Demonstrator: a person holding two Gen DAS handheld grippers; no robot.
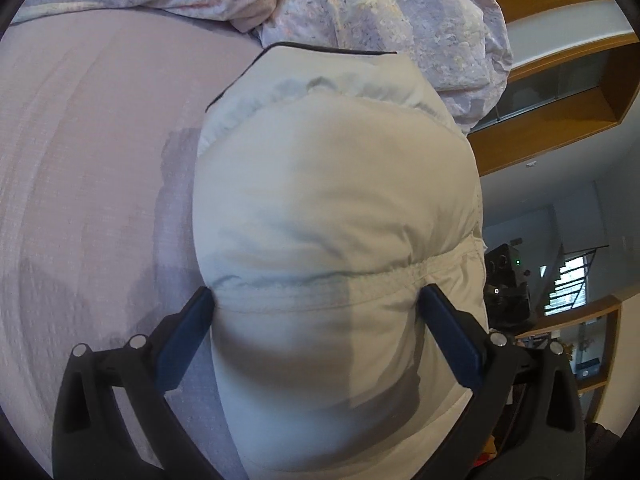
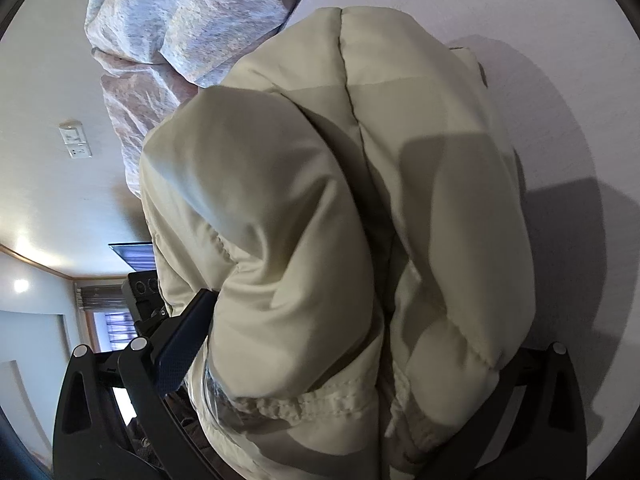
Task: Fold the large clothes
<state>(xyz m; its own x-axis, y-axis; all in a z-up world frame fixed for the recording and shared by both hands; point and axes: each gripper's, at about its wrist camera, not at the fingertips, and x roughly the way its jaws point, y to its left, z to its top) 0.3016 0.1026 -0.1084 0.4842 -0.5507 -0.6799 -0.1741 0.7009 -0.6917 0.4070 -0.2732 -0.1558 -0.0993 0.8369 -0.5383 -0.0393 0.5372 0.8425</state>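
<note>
A puffy cream jacket (image 1: 328,200) lies bundled on a pale pink bed sheet (image 1: 88,160); a dark-trimmed edge shows at its far end. My left gripper (image 1: 318,300) has its jaws wide apart, and they squeeze the jacket's bulk at a stitched seam. In the right wrist view the same jacket (image 2: 280,200) fills the frame, folded over itself with a ribbed hem near the camera. My right gripper (image 2: 352,320) clamps that thick bundle. Its left finger (image 2: 180,340) presses the fabric, while the other finger is hidden under the jacket.
A crumpled floral duvet (image 1: 360,8) is heaped at the far end of the bed, just beyond the jacket, and appears again as the duvet (image 2: 180,20). Wooden wall shelves (image 1: 560,80) and room furniture lie past the bed's edge. Bare sheet (image 2: 560,80) spreads beside the jacket.
</note>
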